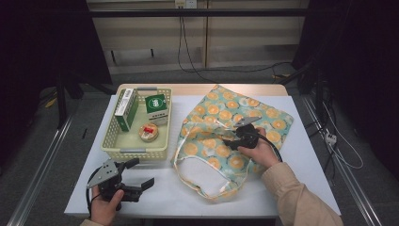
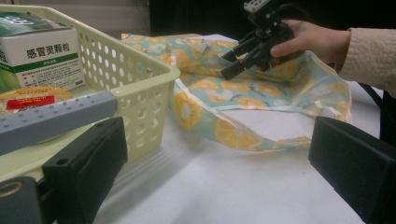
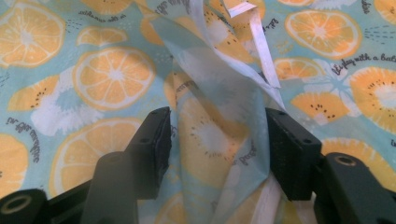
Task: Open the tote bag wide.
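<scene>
While the fruit-print cloth bag (image 1: pixel 235 136) lies spread over the right half of the table (image 1: pixel 291 183), its mouth toward the person, the step in hand appears to be opening it for loading. The basket (image 1: pixel 113 136), just left of the bag, holds two boxes and a round tin. The right gripper (image 1: pixel 237 136) sits over the bag's middle, jaws parted, with a raised fold of fabric (image 3: pixel 210 135) between them, not pinched. It should close on the top layer alone before lifting. The left gripper (image 1: pixel 136 176) hovers open and empty near the table's front edge.
</scene>
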### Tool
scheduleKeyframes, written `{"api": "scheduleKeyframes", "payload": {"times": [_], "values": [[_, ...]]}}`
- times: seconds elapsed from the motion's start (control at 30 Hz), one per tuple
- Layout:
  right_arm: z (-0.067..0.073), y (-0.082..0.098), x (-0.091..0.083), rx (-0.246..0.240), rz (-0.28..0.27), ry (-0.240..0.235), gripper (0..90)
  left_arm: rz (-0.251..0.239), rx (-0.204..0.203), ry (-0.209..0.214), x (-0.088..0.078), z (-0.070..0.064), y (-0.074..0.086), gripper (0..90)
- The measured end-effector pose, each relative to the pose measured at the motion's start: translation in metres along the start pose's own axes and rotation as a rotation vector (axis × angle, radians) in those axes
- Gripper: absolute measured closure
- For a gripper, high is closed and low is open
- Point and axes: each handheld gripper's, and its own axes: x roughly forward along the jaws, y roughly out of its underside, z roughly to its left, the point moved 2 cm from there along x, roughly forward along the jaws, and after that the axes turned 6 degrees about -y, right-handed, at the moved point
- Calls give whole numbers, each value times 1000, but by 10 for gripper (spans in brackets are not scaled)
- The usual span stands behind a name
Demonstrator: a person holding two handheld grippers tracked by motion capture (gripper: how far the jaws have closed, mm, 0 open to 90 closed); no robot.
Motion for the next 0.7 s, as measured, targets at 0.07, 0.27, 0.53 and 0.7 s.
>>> {"api": "scheduleKeyframes", "payload": {"times": [0.07, 0.27, 0.53, 0.7], "values": [[-2, 0, -1, 5, -4, 5, 525, -2, 4, 1, 0, 0, 0, 44], [-11, 3, -3, 24, -28, 15, 698, -1, 2, -1, -1, 0, 0, 44], [-12, 1, -3, 23, -16, 36, 785, -1, 3, -1, -1, 0, 0, 44], [-13, 1, -3, 22, -20, 32, 845, -2, 3, -3, -1, 1, 0, 44]]}}
